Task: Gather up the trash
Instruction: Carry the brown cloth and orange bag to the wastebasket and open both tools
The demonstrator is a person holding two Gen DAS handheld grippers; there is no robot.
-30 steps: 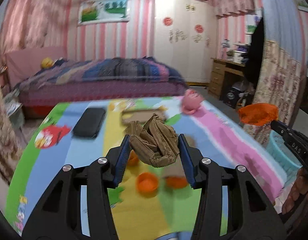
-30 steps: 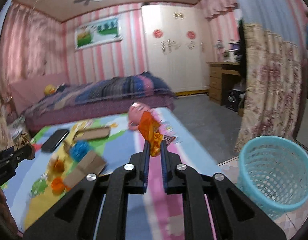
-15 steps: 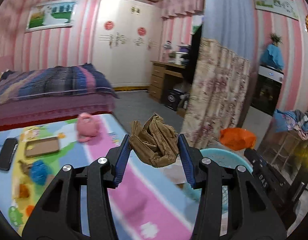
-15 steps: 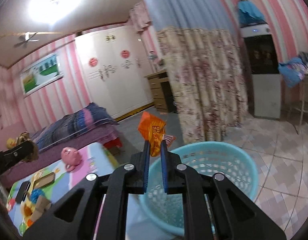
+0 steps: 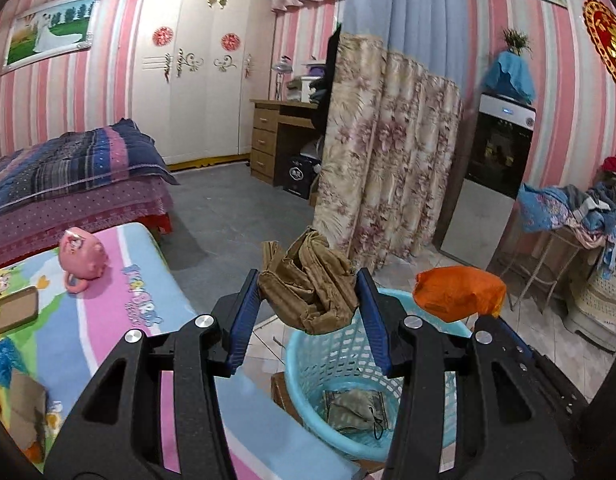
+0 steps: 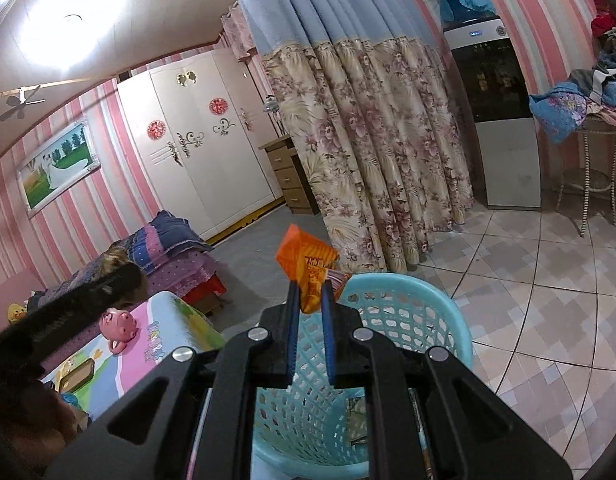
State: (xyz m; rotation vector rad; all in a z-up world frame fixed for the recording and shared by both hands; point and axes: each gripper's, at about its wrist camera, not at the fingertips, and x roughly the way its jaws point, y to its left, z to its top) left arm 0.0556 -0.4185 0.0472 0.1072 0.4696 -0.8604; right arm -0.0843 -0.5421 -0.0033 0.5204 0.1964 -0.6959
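My left gripper (image 5: 308, 276) is shut on a crumpled brown cloth (image 5: 312, 292), held over the near rim of a light blue mesh basket (image 5: 340, 364) on the floor. A greyish crumpled piece (image 5: 356, 410) lies in the basket's bottom. To the right, the right gripper (image 5: 486, 318) holds an orange wrapper (image 5: 458, 294) above the basket's far side. In the right wrist view, my right gripper (image 6: 310, 288) is shut on the orange wrapper (image 6: 308, 256), directly above the basket (image 6: 420, 320). The left gripper (image 6: 119, 280) shows blurred at the left.
A low table with a colourful cartoon cover (image 5: 119, 320) stands left of the basket, bearing a pink pig toy (image 5: 81, 254), a brown flat case (image 5: 13, 310) and other bits. A floral curtain (image 5: 388, 180) hangs behind the basket. Tiled floor (image 6: 548, 300) spreads right.
Both grippers swung right, from over the table to above the blue basket, each keeping its hold. The basket now lies beneath them.
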